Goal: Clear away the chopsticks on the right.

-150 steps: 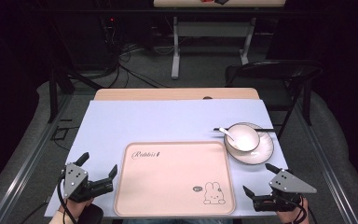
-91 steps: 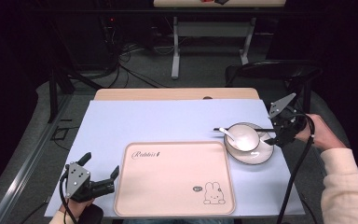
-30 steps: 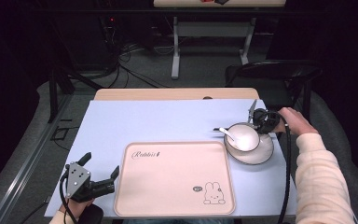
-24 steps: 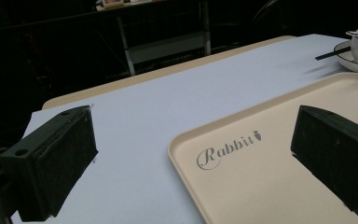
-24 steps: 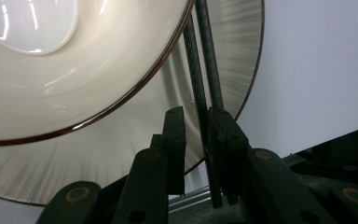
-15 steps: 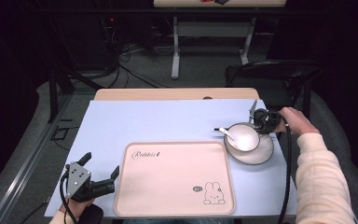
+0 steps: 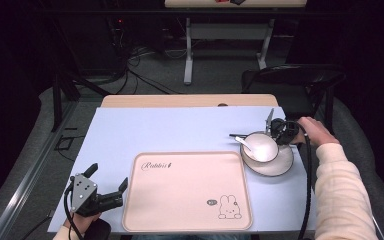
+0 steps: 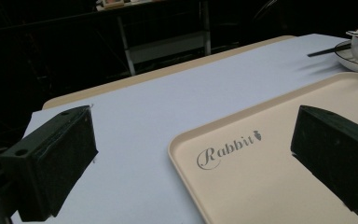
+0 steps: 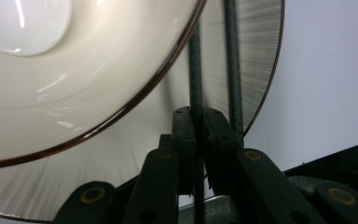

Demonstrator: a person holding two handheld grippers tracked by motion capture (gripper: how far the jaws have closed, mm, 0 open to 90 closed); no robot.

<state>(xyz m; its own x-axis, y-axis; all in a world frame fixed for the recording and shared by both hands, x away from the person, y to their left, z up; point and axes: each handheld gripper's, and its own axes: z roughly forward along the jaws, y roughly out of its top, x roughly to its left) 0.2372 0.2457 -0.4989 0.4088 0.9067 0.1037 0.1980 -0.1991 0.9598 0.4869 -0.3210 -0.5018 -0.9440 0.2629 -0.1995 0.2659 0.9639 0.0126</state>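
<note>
A white bowl [image 7: 261, 146] with a spoon [image 7: 243, 143] in it stands on a dark-rimmed plate [image 7: 279, 165] at the right of the table. Two thin dark chopsticks [image 7: 236, 135] lie across the plate's far side. My right gripper [image 7: 275, 129] reaches in from the right behind the bowl. In the right gripper view its jaws have just been closing, and the right gripper [image 9: 196, 116] is shut on one chopstick [image 9: 196, 70]; the other chopstick [image 9: 230, 56] lies beside it, next to the bowl [image 9: 74, 84]. My left gripper [image 7: 105, 192] rests open and holds nothing at the tray's near left corner.
A pink tray [image 7: 187, 192] printed with "Rabbit" and a bunny lies at the front middle on a pale blue mat [image 7: 170, 130]. In the left gripper view the tray [image 8: 284, 186] lies ahead of the left gripper [image 8: 191, 158]. A black chair [image 7: 290, 82] stands behind the table's right end.
My right gripper went from the table's front right corner to the far side of the plate and lowered onto the chopsticks. Over the last second both hands stayed still.
</note>
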